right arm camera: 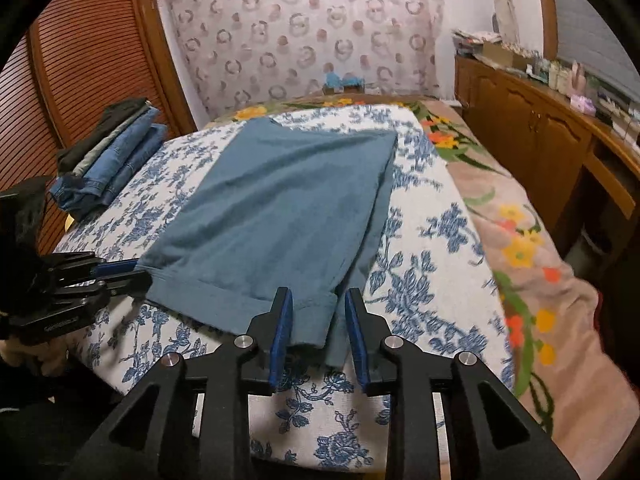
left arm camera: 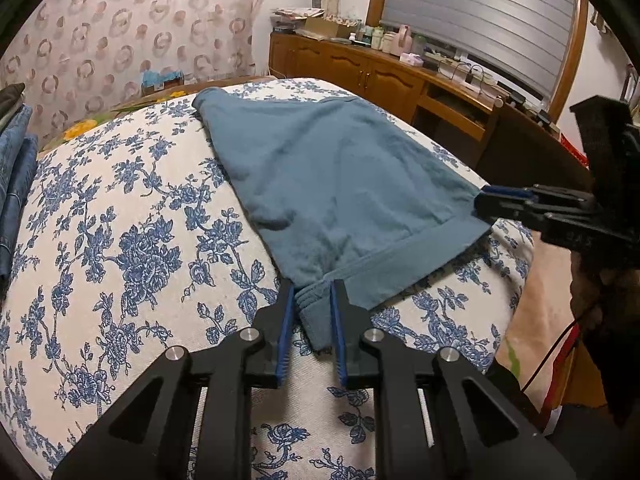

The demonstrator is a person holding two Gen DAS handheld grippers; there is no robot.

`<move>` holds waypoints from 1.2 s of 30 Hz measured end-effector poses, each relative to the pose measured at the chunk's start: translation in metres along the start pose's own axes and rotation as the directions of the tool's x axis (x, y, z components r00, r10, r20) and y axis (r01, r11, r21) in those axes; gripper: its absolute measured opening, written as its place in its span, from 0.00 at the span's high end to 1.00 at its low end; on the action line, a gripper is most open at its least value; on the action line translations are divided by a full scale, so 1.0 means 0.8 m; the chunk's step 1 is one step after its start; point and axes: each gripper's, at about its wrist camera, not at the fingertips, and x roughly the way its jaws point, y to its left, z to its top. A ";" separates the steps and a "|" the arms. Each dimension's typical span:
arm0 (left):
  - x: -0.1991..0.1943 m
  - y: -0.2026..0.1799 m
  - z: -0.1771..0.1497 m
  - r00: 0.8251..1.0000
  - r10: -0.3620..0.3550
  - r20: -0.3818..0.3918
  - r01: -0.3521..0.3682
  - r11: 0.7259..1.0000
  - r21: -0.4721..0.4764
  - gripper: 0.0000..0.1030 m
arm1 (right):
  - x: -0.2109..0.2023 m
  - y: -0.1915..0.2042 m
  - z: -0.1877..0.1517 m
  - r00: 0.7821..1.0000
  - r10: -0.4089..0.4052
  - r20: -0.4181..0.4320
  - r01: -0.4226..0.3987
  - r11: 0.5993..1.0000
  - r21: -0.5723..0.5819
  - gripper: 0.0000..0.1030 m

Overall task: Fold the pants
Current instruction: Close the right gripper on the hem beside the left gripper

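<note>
Teal pants (left arm camera: 340, 168) (right arm camera: 280, 200) lie folded flat on a bed cover with blue flowers (left arm camera: 120, 220), hem end towards me. My left gripper (left arm camera: 312, 288) is shut on the bunched left corner of the hem; in the right wrist view it (right arm camera: 136, 270) reaches in from the left edge. My right gripper (right arm camera: 318, 296) straddles the right hem corner. The cloth lies between its blue pads, and a gap shows at the right pad, so it stands open. From the left wrist view the right gripper (left arm camera: 486, 200) sits at that far corner.
A stack of folded jeans and dark clothes (right arm camera: 108, 160) (left arm camera: 12, 168) rests on the bed's left side. A pink floral blanket (right arm camera: 520, 240) covers the right edge. Wooden cabinets (right arm camera: 520, 128) (left arm camera: 360, 68) with clutter on top line the right wall. A louvred door (right arm camera: 80, 60) stands at the left.
</note>
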 end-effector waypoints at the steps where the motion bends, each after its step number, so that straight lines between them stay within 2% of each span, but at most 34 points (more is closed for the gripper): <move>1: 0.000 0.000 0.000 1.000 0.000 0.000 0.000 1.000 0.000 0.83 | 0.003 0.001 -0.001 1.000 -0.004 -0.008 0.004 1.000 0.002 0.73; 12: 0.001 0.000 0.000 1.000 0.000 0.001 0.000 1.000 -0.012 0.80 | 0.012 0.009 -0.006 0.996 -0.083 -0.029 0.081 0.996 -0.044 0.67; 15: 0.001 0.002 0.000 1.000 0.005 0.001 -0.005 1.000 -0.020 0.77 | 0.013 0.010 -0.005 0.995 -0.091 -0.032 0.089 0.995 -0.043 0.63; 19: 0.003 0.005 -0.001 1.000 0.013 0.005 -0.013 0.999 -0.037 0.68 | 0.012 0.007 -0.007 0.994 -0.104 -0.027 0.103 0.994 -0.041 0.56; 24: 0.004 0.002 -0.001 1.000 0.017 0.007 -0.017 0.999 -0.028 0.63 | 0.014 -0.002 -0.008 0.998 -0.037 -0.043 0.038 0.999 0.011 0.55; 28: 0.005 -0.001 -0.001 1.000 0.018 0.011 -0.018 1.000 -0.023 0.60 | 0.013 0.006 -0.011 0.999 -0.006 -0.037 0.006 1.000 -0.023 0.56; 30: 0.006 -0.002 -0.001 1.000 0.023 0.013 -0.023 0.999 -0.025 0.59 | 0.012 0.007 -0.013 1.000 -0.009 -0.029 0.008 0.999 -0.031 0.66; 33: 0.006 -0.005 -0.002 0.999 0.038 0.021 -0.037 0.999 -0.023 0.58 | 0.012 0.001 -0.015 0.999 0.028 -0.025 -0.028 1.000 -0.013 0.77; 35: 0.006 -0.006 -0.003 0.999 0.038 0.021 -0.037 0.999 -0.026 0.58 | 0.011 0.000 -0.017 0.999 0.043 -0.021 -0.043 0.999 -0.010 0.81; 36: 0.005 -0.008 -0.004 0.999 0.038 0.020 -0.038 0.999 -0.021 0.62 | 0.011 0.000 -0.017 0.999 0.044 -0.017 -0.044 0.999 -0.009 0.82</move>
